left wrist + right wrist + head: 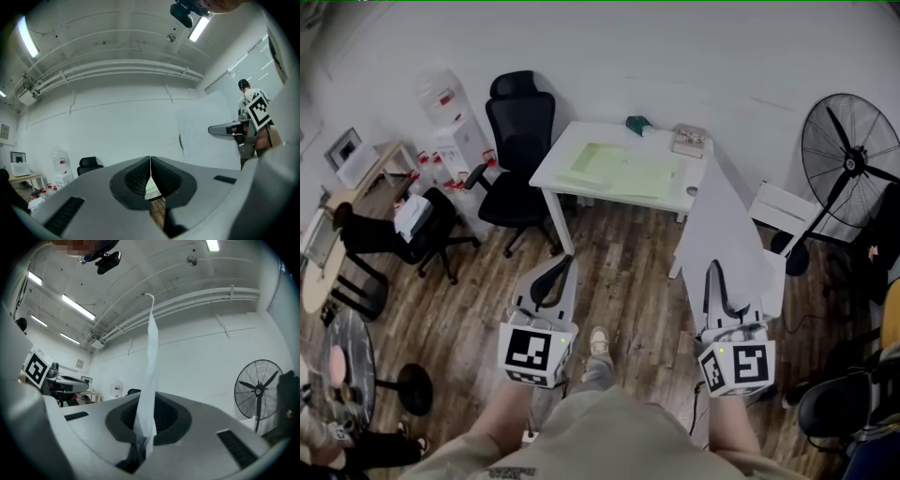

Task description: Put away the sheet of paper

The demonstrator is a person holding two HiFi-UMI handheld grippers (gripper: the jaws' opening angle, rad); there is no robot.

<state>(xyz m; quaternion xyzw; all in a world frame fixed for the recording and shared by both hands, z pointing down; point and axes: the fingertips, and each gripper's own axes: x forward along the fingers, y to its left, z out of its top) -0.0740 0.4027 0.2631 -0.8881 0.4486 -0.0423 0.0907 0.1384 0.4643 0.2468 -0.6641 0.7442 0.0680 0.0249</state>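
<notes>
Showing edge-on in the right gripper view, the paper [151, 352] reads only as a thin upright strip. Its lower edge is lost between the jaws of the right gripper [145, 420], which are clamped on it. In the head view the sheet stands right of centre, overlapping the right edge of the table [558, 169]. Left gripper [565, 265], lower centre: jaws together, nothing between them. Person cut off at the bottom edge. Fan [848, 164] runs to the right edge. Items on the table are too small to identify. Count: two grippers, one held sheet, one table, one fan, two black chairs [520, 122] at left.
</notes>
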